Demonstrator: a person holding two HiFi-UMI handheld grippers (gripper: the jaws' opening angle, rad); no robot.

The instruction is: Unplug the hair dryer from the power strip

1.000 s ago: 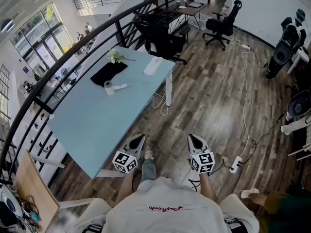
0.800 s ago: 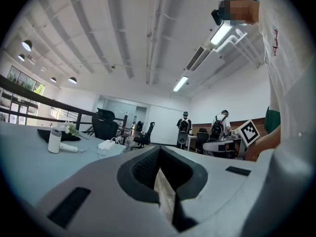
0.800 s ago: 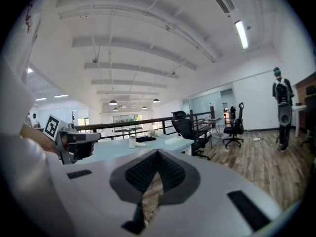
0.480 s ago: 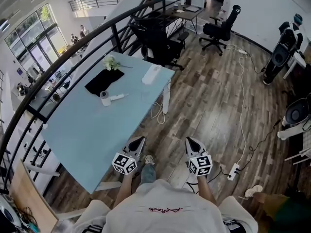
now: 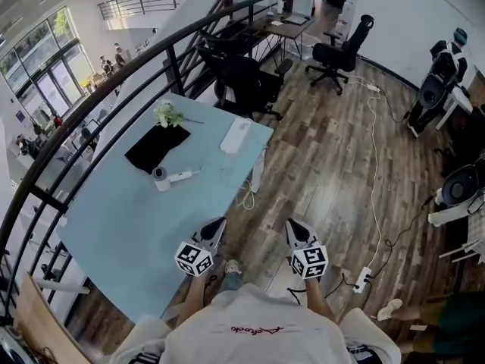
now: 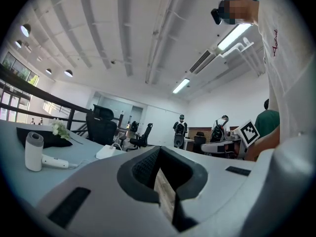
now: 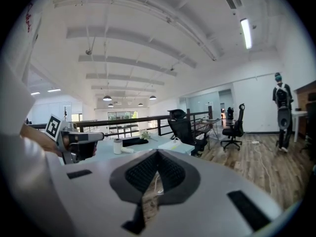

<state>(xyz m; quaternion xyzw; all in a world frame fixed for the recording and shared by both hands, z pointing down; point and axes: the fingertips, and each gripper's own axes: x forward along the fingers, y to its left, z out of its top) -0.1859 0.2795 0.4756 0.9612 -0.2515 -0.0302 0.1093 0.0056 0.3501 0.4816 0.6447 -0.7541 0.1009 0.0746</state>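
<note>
Left gripper (image 5: 217,226) shut, jaws pressed together with nothing between them, held low in front of the body just at the near right edge of the desk (image 5: 114,226). Right gripper (image 5: 293,227) likewise closed and empty, beside the left one but apart from it, over the wooden floor (image 5: 318,165). Seen from the left gripper view, the same closed jaws of the left gripper (image 6: 159,158) pointing level across the desk top (image 6: 15,181); from the right gripper view, the right gripper (image 7: 157,154) aimed slightly down.

Further out on the light blue desk, well apart from both grippers — a white hair dryer (image 5: 167,177), head standing upright, handle lying toward the right. Just behind it a black mat (image 5: 155,147), and at the mat's far end a small bunch of white flowers (image 5: 167,114). To the right of the mat, near the desk's far right corner, a white power strip (image 5: 236,134). White cable (image 5: 248,196) looping down over the desk's right edge; too small to tell whether the plug sits in the strip.

Beyond the desk, black office chairs (image 5: 242,78) along a dark railing (image 5: 114,82).
</note>
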